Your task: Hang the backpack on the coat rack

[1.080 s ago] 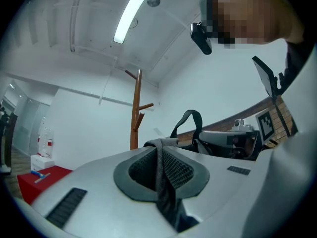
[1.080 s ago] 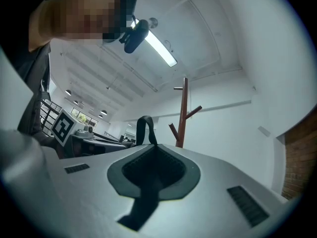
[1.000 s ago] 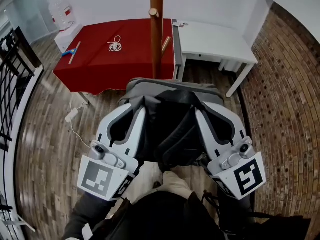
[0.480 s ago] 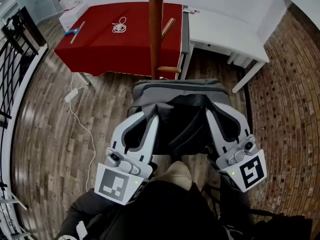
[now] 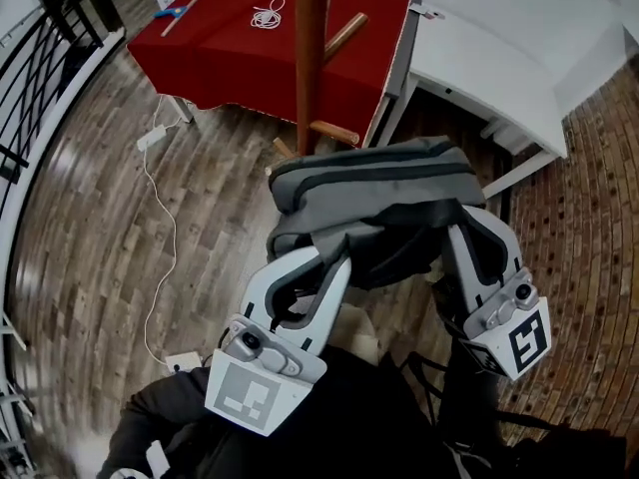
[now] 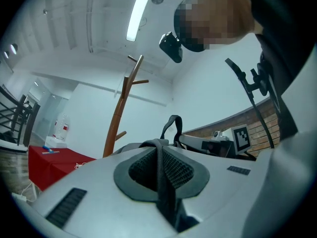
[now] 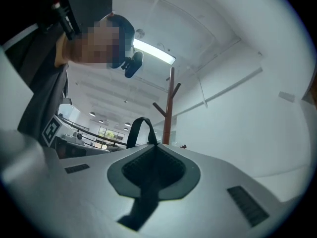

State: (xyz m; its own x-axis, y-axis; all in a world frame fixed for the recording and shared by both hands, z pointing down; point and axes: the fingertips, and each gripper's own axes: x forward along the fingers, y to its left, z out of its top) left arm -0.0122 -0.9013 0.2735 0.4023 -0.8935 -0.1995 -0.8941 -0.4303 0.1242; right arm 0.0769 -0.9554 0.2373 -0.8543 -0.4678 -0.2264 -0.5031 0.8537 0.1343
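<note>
A grey and black backpack (image 5: 374, 178) hangs in the air between my two grippers, just in front of the wooden coat rack pole (image 5: 311, 58). My left gripper (image 5: 334, 255) is shut on one dark mesh shoulder strap (image 6: 161, 175). The right gripper (image 5: 462, 226) is shut on the other strap (image 7: 148, 182). The backpack's top handle loop (image 6: 172, 128) stands up beyond the jaws, and the rack (image 6: 121, 113) rises behind it; the loop (image 7: 138, 130) and the rack (image 7: 168, 108) also show in the right gripper view. A low peg (image 5: 334, 133) sticks out right above the bag's top edge.
Behind the rack stands a red-covered table (image 5: 240, 68) with a coiled white cable (image 5: 268, 13) and a blue-handled tool (image 5: 180, 13). A white desk (image 5: 499, 58) is at the right. A white cord (image 5: 160, 228) trails over the wood floor. A black railing (image 5: 40, 78) runs along the left.
Both grippers have carried the backpack forward and lower, close to the rack pole. The rack's lower pegs have come into view and the bag's top now reaches them.
</note>
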